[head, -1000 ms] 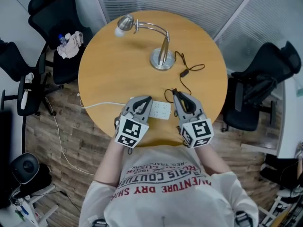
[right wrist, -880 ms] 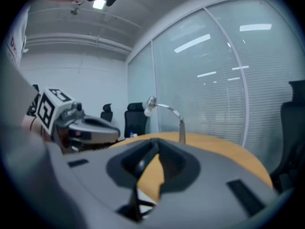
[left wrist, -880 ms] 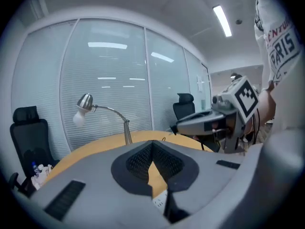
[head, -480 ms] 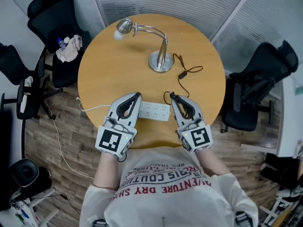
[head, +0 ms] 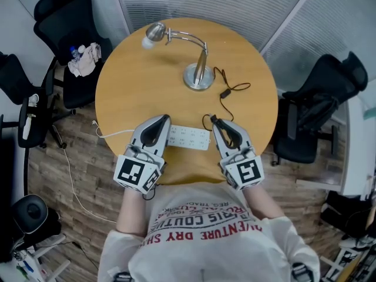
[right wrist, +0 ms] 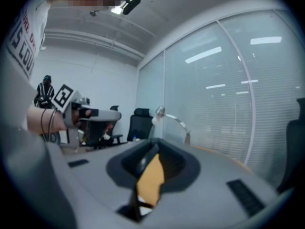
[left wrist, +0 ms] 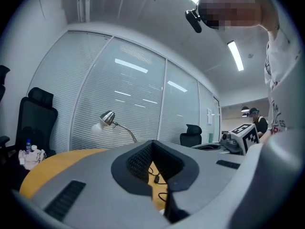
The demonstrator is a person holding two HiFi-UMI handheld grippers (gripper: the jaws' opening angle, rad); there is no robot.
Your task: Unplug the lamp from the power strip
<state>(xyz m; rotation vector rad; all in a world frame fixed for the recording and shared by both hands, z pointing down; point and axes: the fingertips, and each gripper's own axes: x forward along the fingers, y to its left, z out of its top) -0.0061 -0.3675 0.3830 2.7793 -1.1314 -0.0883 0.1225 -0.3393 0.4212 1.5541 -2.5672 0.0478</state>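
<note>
Round wooden table point(head: 135, 81) carried the lamp point(head: 197, 69) at its far side. The white power strip point(head: 188, 137) lay crosswise between both grippers. The lamp's black cord point(head: 226, 96) reached its right end, just beside the right gripper point(head: 215, 121) (jaws closed, holding nothing). The left gripper point(head: 161, 121), also closed and empty, was by the other end.

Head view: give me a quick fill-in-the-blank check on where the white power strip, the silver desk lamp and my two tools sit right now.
The silver gooseneck desk lamp stands on the round wooden ____.
The white power strip lies ____ the left tool and the right tool.
In each tool's own view, its jaw tips are ____.
Missing words: table; between; shut.
</note>
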